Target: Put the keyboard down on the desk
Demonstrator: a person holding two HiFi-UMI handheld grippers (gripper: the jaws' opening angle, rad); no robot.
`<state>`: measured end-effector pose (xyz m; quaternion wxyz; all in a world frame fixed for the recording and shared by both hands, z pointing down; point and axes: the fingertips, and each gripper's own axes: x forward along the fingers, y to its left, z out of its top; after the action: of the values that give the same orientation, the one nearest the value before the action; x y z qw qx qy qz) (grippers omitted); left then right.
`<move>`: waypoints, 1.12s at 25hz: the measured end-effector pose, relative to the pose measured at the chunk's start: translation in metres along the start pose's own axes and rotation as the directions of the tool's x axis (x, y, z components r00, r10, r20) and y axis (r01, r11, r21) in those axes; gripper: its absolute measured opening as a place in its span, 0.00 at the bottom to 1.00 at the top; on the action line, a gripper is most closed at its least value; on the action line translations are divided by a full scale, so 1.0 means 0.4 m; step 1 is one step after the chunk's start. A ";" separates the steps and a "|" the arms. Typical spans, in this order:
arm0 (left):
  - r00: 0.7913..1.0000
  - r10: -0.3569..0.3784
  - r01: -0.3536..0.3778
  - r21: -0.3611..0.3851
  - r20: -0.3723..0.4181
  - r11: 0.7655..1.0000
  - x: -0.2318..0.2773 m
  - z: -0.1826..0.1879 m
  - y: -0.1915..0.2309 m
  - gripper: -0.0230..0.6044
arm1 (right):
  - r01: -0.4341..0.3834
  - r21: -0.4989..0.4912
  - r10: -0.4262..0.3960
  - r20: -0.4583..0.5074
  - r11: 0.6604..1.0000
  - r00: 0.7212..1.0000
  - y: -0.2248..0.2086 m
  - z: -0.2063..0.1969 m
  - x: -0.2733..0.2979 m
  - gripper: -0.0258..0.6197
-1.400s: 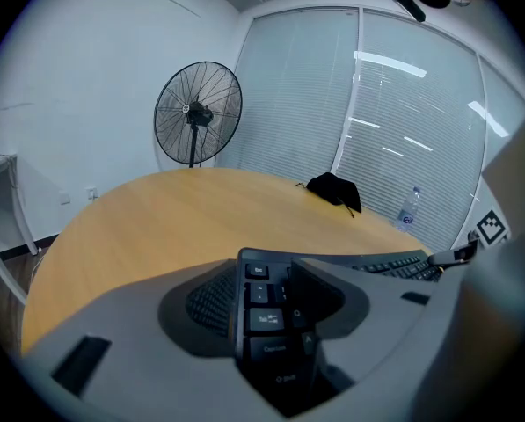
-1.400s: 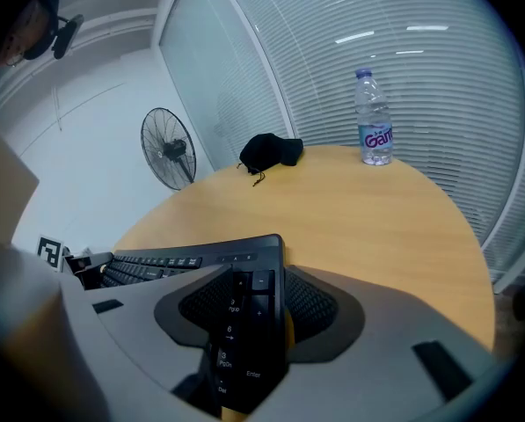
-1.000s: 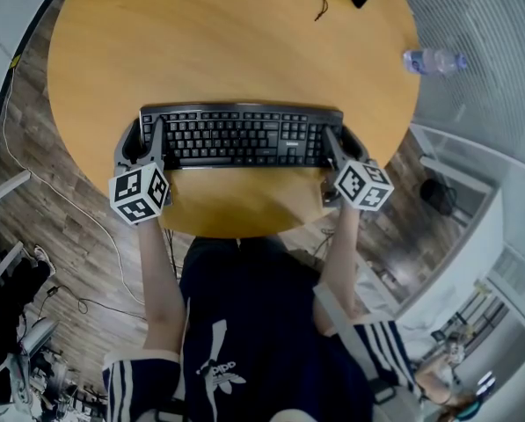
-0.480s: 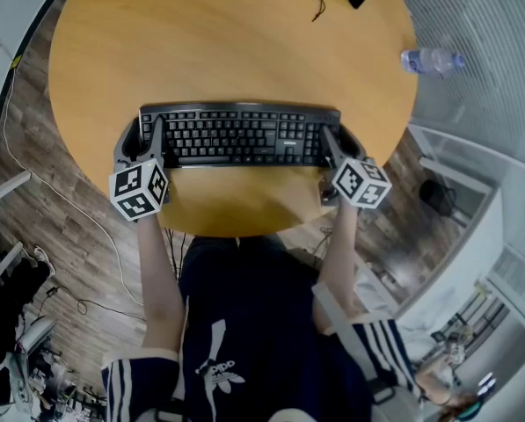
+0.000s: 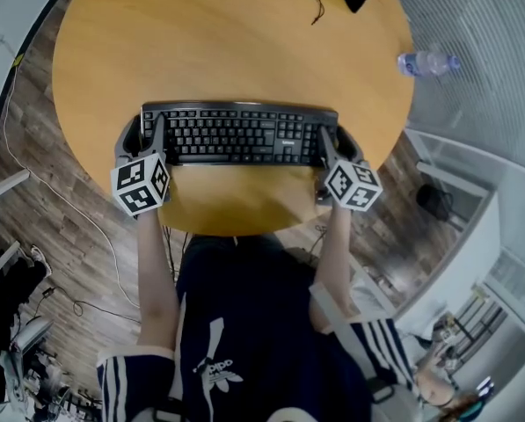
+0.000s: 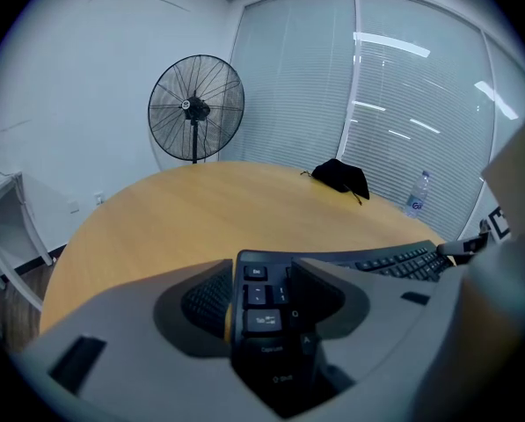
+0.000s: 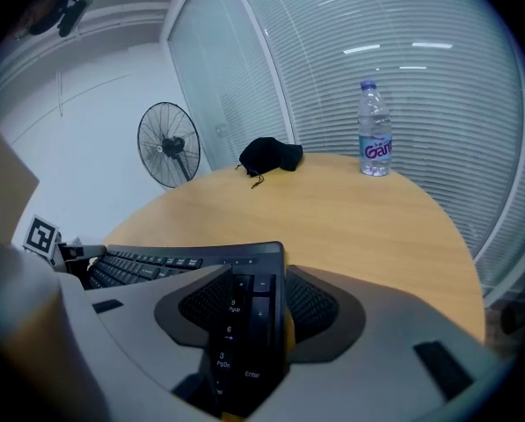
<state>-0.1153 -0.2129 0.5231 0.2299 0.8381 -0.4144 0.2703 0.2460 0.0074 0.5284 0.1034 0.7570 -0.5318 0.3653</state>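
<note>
Here, keyboard (image 5: 240,135) clamped endwise, left claw (image 5: 145,135), right claw (image 5: 335,141), wooden desk (image 5: 227,42)

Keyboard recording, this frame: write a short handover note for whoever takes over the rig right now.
Left hand-held gripper: shut on the left end of the keyboard, by the Tab key.
Right hand-held gripper: shut on its right end, at the numpad.
Keyboard: level, over the near part of the round desk; whether it touches the wood cannot be told.
Done: keyboard positioned over the desk.
Left: make sure it rests flat, open both jaws, back off.
</note>
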 end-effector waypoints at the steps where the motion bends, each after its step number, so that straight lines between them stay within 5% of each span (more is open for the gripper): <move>1: 1.000 0.000 0.000 0.017 -0.005 1.000 -0.002 0.002 -0.003 0.35 | 0.008 -0.014 -0.008 -0.002 1.000 1.000 0.001 0.001 -0.001 0.31; 14: 0.991 -0.036 0.022 0.110 0.126 0.994 -0.049 0.120 -0.057 0.33 | 0.038 -0.060 -0.030 0.126 0.998 0.992 0.025 0.092 -0.037 0.22; 21: 0.983 -0.044 0.018 0.144 0.176 0.989 -0.089 0.161 -0.078 0.13 | 0.031 -0.096 -0.013 0.176 0.995 0.984 0.072 0.135 -0.072 0.06; 28: 0.963 -0.078 0.036 0.165 0.259 0.986 -0.143 0.235 -0.108 0.04 | -0.007 -0.115 0.038 0.268 0.993 0.963 0.133 0.219 -0.141 0.04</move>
<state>-0.0845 -0.2135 0.4090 0.1128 0.8938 -0.3943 0.1812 0.2283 -0.0213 0.4166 0.0685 0.7865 -0.5694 0.2291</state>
